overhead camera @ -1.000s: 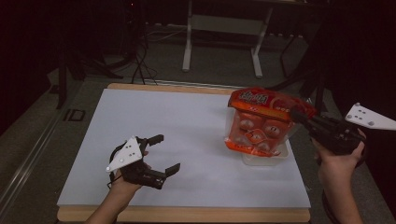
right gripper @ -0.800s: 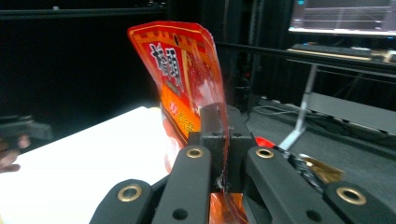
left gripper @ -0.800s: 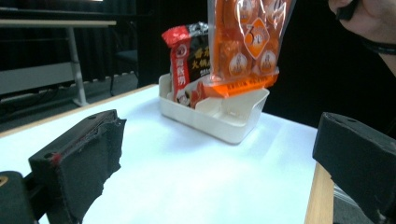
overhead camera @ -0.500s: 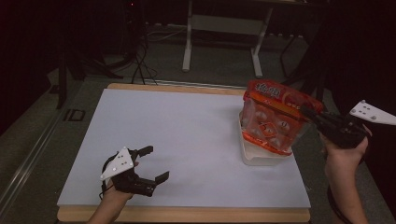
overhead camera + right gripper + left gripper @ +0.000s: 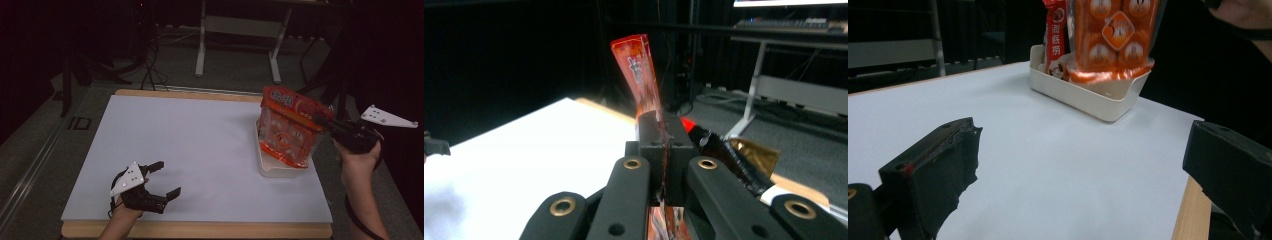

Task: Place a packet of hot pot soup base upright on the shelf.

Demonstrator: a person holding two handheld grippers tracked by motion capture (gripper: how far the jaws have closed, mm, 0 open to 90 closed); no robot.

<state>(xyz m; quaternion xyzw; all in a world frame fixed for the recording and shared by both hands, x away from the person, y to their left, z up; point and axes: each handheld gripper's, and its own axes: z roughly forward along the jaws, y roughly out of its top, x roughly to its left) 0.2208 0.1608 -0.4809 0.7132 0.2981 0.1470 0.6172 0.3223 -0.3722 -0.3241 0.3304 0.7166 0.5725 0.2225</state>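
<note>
- Your right gripper (image 5: 320, 120), clamped on the orange snack bag (image 5: 290, 127), has lowered it into the cream tray (image 5: 280, 170) since a second ago.
- Your left gripper (image 5: 162, 180), jaws wide and empty, has sunk toward the table's near edge.
- The left gripper view reveals a red packet (image 5: 1054, 35) standing in the tray.

I work in a dim lab or studio: a white-topped table (image 5: 200, 145) on a wooden board, metal stand legs (image 5: 240, 45) at upper centre, cables (image 5: 145, 70) trailing (upper left).
</note>
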